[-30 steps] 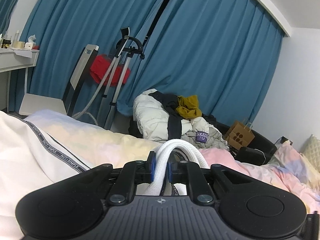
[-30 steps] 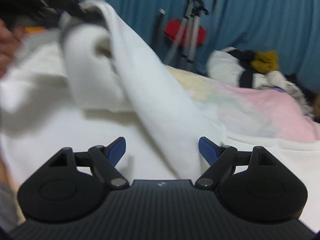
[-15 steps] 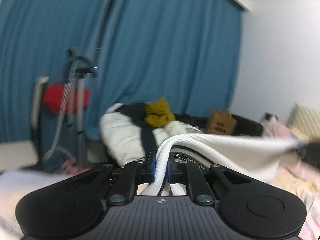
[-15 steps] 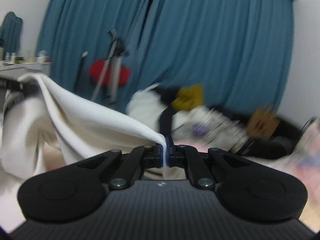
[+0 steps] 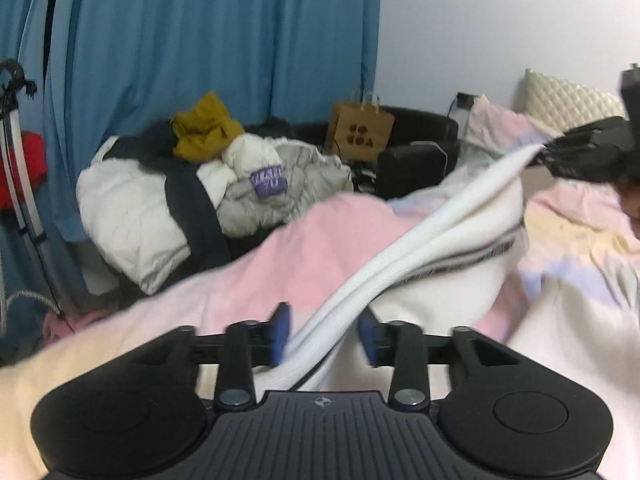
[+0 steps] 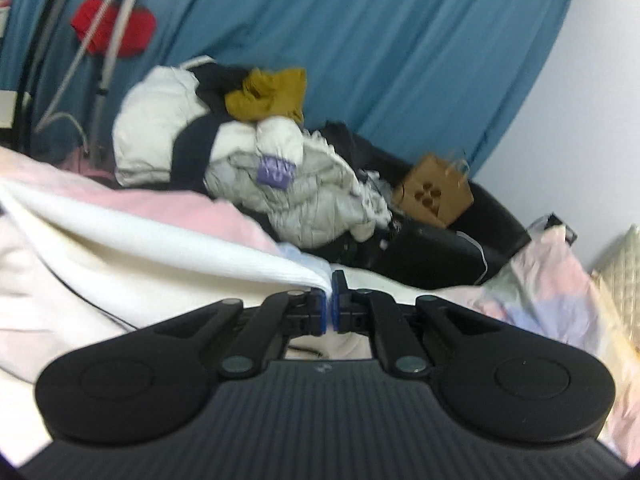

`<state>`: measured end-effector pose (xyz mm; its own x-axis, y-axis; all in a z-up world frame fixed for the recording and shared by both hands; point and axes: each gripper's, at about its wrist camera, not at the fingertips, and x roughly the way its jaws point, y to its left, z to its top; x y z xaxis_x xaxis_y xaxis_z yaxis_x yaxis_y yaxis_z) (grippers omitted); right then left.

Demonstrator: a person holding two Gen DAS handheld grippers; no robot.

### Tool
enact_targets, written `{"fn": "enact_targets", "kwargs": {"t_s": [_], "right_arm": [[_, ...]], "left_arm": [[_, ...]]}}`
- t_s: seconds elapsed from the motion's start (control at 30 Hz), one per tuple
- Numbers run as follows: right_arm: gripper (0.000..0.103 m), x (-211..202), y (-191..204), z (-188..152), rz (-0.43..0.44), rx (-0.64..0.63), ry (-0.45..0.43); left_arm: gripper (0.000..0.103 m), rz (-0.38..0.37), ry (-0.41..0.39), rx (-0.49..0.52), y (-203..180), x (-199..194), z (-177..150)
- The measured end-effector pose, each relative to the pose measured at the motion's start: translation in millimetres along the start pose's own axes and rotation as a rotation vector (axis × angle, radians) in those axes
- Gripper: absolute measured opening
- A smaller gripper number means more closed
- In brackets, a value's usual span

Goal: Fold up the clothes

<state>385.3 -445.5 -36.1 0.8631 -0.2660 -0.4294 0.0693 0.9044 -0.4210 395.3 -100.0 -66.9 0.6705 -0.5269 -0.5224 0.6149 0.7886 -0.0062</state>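
Your left gripper (image 5: 323, 334) is spread, the white garment (image 5: 448, 224) draped between its fingers above the pastel bedspread (image 5: 280, 256); your right gripper (image 6: 330, 304) pinches its edge.

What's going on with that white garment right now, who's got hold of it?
A person is folding a white ribbed garment over a bed with a pastel duvet, using two handheld grippers. The right gripper is shut on one edge of the garment, pulling it taut. The left gripper has its jaws apart, with the fabric running loosely between them, so only the right one is gripping. A pile of unfolded clothes sits behind the bed by the blue curtain.
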Motion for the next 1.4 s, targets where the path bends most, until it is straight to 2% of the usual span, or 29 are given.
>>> {"fn": "enact_targets", "kwargs": {"t_s": [0.13,0.23,0.37,0.47,0.5,0.57,0.63,0.73,0.8,0.83,0.87,0.9,0.93,0.97,1.0,1.17,1.3,1.33,1.4], "right_arm": [[0.006,-2,5,-12,-0.006,0.041,-0.029],[0.006,-13,4,-5,0.008,0.084,-0.070],[0.006,-43,-2,20,0.040,0.135,-0.156],[0.006,-78,-5,30,0.046,0.150,-0.215],[0.006,-84,-7,31,0.045,0.159,-0.216],[0.006,-95,-10,31,0.045,0.176,-0.217],[0.006,-106,-13,32,0.044,0.193,-0.218],[0.006,-123,-17,33,0.044,0.218,-0.220],[0.006,-134,-20,33,0.043,0.235,-0.221],[0.006,-139,-21,33,0.043,0.244,-0.221],[0.006,-145,-22,34,0.043,0.252,-0.222],[0.006,-145,-24,34,0.047,0.263,-0.214],[0.006,-143,-25,34,0.054,0.274,-0.203],[0.006,-141,-26,35,0.060,0.285,-0.193],[0.006,-138,-27,35,0.068,0.298,-0.183],[0.006,-116,-24,40,0.055,0.335,-0.168],[0.006,-87,-24,52,0.037,0.372,-0.166],[0.006,-79,-23,55,0.032,0.379,-0.166],[0.006,-62,-20,58,0.029,0.389,-0.157]], "left_arm": [[0.053,0.011,0.016,-0.008,26,-40,-31],[0.061,0.049,0.001,0.028,29,-93,-58],[0.061,0.164,0.026,0.006,38,-140,-85],[0.063,0.197,0.018,0.020,53,-148,-85],[0.067,0.199,0.015,0.033,57,-149,-84],[0.073,0.176,0.082,0.074,61,-131,-84],[0.074,0.152,0.149,0.115,64,-113,-84],[0.069,0.127,0.246,0.194,55,-91,-85],[0.069,0.101,0.242,0.263,42,-93,-89],[0.068,0.113,0.244,0.283,37,-95,-92],[0.057,0.125,0.246,0.303,32,-97,-95],[0.037,0.116,0.255,0.305,29,-100,-99],[0.027,0.103,0.265,0.307,26,-103,-103],[0.013,0.090,0.275,0.309,23,-106,-107],[0.006,0.078,0.285,0.312,21,-110,-112],[0.000,0.047,0.289,0.277,11,-129,-138],[0.002,0.046,0.257,0.224,17,-137,-149],[0.003,0.054,0.242,0.212,19,-140,-149],[0.025,0.086,0.209,0.190,26,-147,-148]]}}
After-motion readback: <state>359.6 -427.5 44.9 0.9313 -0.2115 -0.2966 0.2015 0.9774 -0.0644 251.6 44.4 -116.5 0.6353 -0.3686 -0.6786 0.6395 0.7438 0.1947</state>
